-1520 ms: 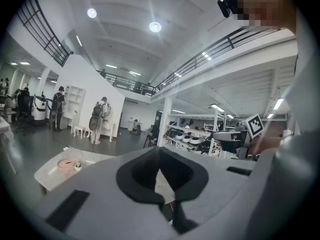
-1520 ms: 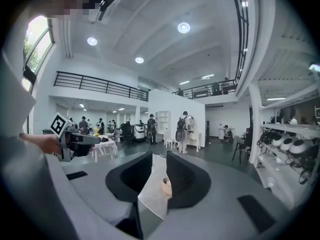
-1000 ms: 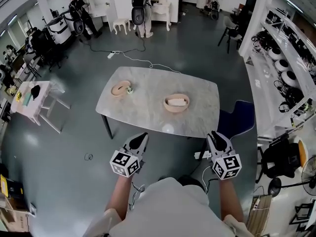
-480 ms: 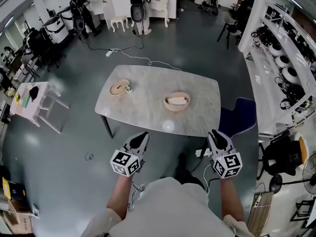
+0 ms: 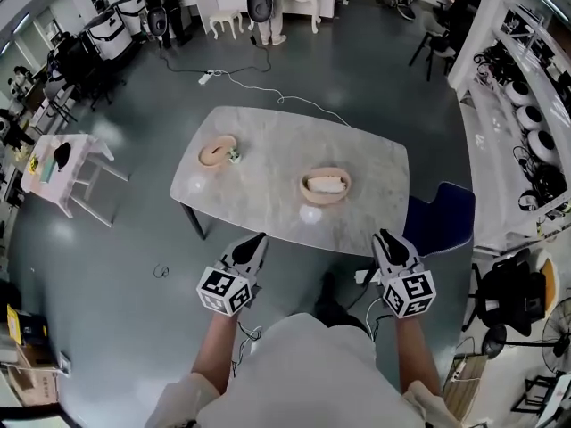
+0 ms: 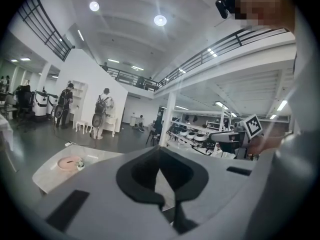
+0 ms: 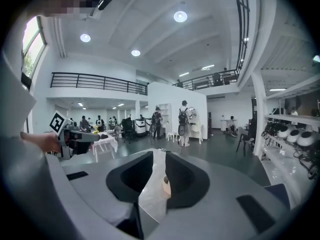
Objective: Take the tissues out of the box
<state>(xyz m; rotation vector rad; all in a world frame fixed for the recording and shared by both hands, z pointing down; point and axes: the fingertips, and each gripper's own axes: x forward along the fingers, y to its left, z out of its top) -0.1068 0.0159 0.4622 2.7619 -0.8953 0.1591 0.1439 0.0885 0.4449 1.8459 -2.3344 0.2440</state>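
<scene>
The tissue box is a round beige tub with white tissue showing in its top. It stands on the marble table, right of the middle. Both grippers hang below the table's near edge, well short of the box. My left gripper has its jaw tips together and empty, as the left gripper view confirms. My right gripper holds nothing; in its own view a narrow gap stays between the jaws, and the box shows through it.
A second round beige bowl with a small green thing beside it sits at the table's far left. A blue chair stands at the table's right end. A cable runs over the floor behind; people and white furniture stand farther back.
The table has come slightly nearer and lower in the head view as the person steps forward. Both grippers keep their pose in front of the body.
</scene>
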